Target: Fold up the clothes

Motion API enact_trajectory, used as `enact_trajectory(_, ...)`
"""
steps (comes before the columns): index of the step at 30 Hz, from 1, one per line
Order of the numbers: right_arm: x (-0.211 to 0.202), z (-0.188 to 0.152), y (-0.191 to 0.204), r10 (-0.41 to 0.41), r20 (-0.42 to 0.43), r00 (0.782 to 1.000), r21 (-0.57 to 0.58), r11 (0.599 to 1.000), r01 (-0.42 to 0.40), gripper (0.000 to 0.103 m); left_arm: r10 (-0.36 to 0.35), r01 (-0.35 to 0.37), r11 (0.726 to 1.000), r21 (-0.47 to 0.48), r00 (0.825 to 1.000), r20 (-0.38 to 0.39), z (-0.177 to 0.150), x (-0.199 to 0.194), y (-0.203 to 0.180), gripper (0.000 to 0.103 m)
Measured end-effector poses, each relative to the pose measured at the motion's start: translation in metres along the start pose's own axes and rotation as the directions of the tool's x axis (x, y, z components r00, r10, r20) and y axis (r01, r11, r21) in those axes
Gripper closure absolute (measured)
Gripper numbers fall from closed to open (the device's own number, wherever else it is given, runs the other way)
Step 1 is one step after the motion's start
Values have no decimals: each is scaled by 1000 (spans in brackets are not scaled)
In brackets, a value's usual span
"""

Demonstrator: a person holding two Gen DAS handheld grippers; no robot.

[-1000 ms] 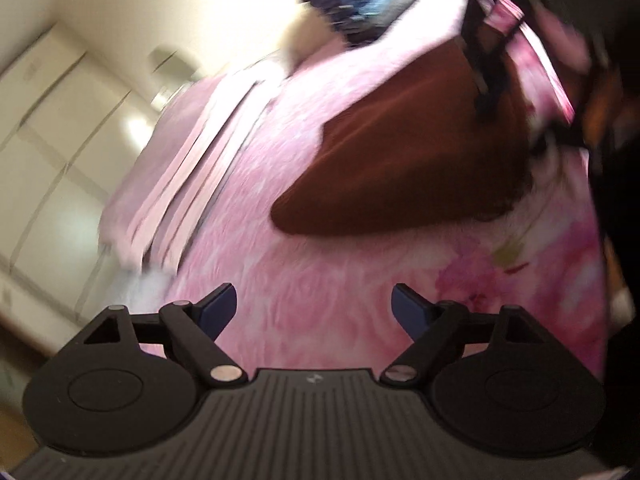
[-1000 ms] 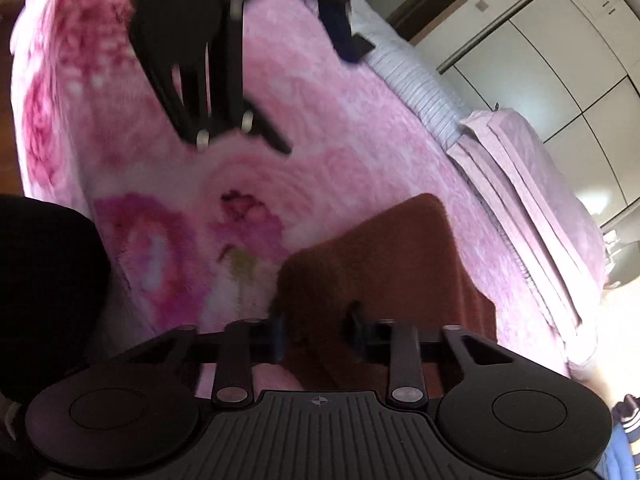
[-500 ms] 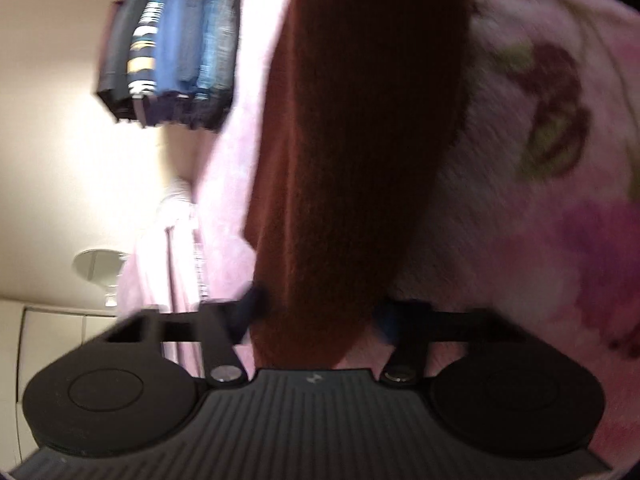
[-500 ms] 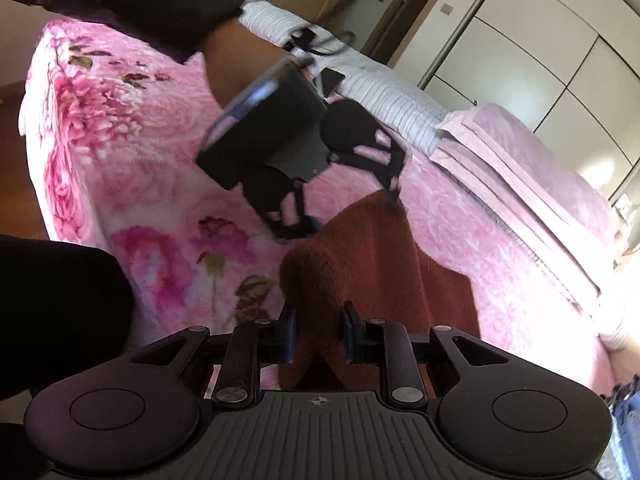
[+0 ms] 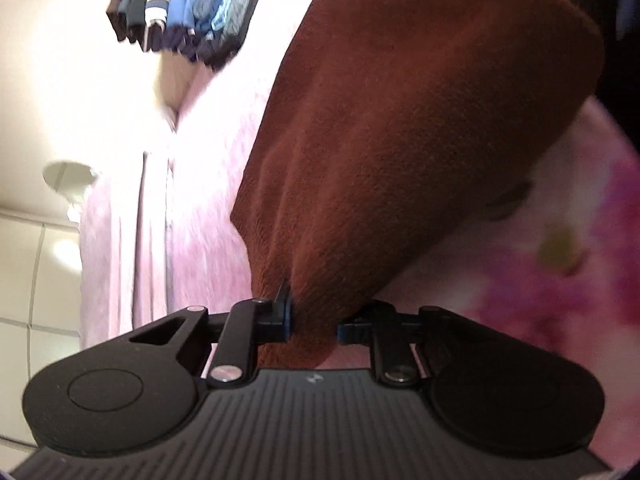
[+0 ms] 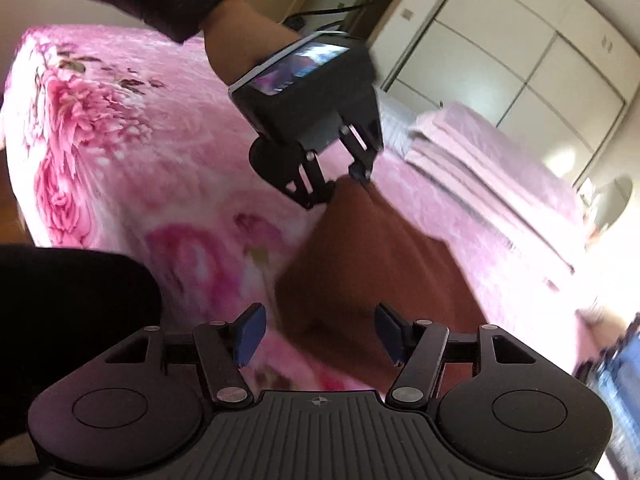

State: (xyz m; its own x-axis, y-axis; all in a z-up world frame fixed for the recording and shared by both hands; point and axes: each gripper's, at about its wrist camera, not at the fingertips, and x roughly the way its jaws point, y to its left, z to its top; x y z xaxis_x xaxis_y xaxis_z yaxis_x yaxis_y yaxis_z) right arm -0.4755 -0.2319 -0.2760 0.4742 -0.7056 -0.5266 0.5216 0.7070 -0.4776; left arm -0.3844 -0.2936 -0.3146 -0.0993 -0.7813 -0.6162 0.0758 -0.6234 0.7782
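Left gripper (image 5: 312, 322) pinches the brown cloth (image 5: 400, 140) between its jaws; right gripper (image 6: 320, 334) spread, cloth just ahead; fold apparently underway; next, probably lay the pinched corner over.

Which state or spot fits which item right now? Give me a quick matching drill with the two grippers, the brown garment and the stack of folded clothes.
Column one:
1. left gripper
2. right gripper
3. brown garment
4. stack of folded clothes

Column two:
A. open, nothing between its fingers
B. at the far edge of the pink floral blanket
C. shut on a bunched edge of fabric
D. pinched at one end, draped across the bed

Pairs: 1-C, 2-A, 3-D, 4-B
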Motion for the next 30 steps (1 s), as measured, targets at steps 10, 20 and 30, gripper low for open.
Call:
enact_trajectory(10, 36, -19, 40, -143, -146, 979, -364, 928, 81, 42, -28, 26, 990, -135, 1000, -13, 13, -67, -34, 80)
enact_trajectory(20, -1, -39, -14, -93, -90, 992, -324, 944, 60, 74, 166, -167, 983, 72, 986, 20, 13, -48, -73, 83)
enact_trajectory(30, 18, 14, -126, -166, 133, 977, -372, 906, 204, 75, 308, -310, 948, -67, 951, -35, 12, -39, 60, 86)
